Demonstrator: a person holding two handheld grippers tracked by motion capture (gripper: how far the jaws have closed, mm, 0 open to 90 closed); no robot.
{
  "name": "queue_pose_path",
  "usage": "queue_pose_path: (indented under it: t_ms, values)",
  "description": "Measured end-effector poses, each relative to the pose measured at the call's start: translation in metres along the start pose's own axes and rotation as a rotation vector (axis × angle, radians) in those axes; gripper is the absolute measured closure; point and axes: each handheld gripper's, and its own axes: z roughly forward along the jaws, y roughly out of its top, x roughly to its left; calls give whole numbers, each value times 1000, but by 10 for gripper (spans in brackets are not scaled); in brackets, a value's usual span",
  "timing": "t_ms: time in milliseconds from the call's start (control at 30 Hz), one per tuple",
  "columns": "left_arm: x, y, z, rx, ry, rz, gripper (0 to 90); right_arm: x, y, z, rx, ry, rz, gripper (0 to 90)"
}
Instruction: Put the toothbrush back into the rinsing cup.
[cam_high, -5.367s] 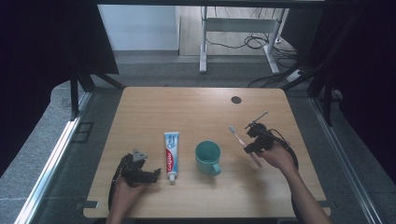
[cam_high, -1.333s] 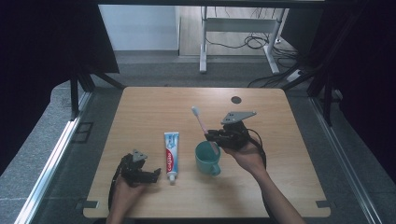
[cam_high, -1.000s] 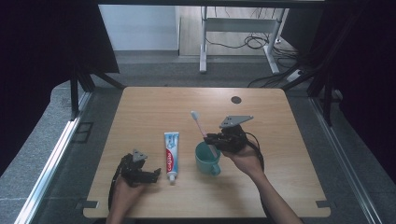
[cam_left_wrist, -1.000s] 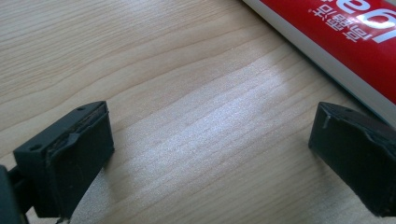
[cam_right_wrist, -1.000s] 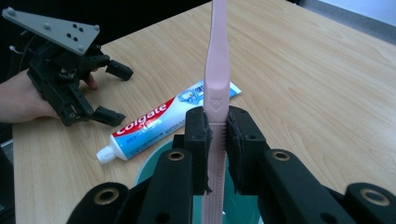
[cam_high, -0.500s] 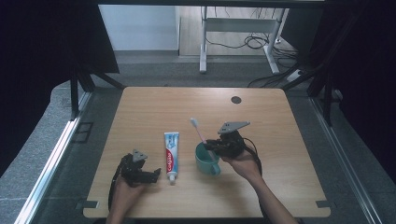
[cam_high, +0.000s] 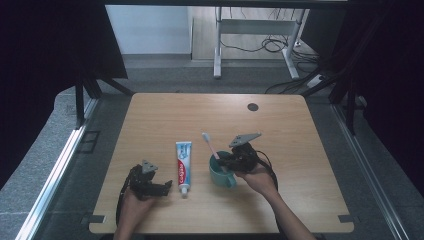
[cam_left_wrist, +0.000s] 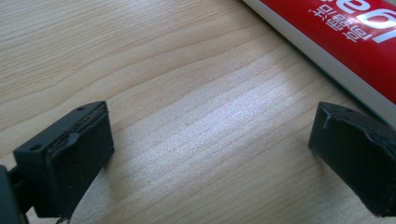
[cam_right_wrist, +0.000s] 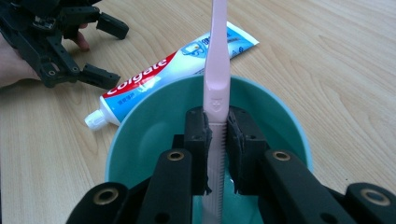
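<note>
Gripping: right claw is clamped on the slim pink plastic toothbrush, handle down in the cup.
Cup: round teal ceramic cup, on the wooden table.
Tube: red-and-white toothpaste tube, lying just left of the cup.
Left claw: jaws apart, resting on the table beside the tube.

Right black two-jaw gripper, jaws nearly closed, tilted downward; left black two-jaw gripper, jaws spread wide, resting low
</note>
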Motion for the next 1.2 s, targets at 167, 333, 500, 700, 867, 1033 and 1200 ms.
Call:
queue_pose_path:
  t_ms: [167, 333, 500, 700, 867, 1033, 1200]
  values:
    - [0, 0, 0, 0, 0, 0, 0, 0, -2, 2, 10, 0, 0, 782]
    - [0, 0, 0, -1, 0, -1, 0, -1, -5, 4, 25, -1, -5, 777]
    - [0, 0, 0, 1, 0, 1, 0, 0, -5, 5, 38, -3, -17, 774]
    - [0, 0, 0, 1, 0, 2, 0, 1, -5, 5, 38, -6, -24, 740]
    - [0, 0, 0, 0, 0, 0, 0, 2, -4, 4, 34, -12, -28, 714]
    - [0, 0, 0, 0, 0, 0, 0, 2, -3, 0, 26, -15, -37, 675]
    - [0, 0, 0, 0, 0, 0, 0, 4, -2, -4, 26, -19, -52, 584]
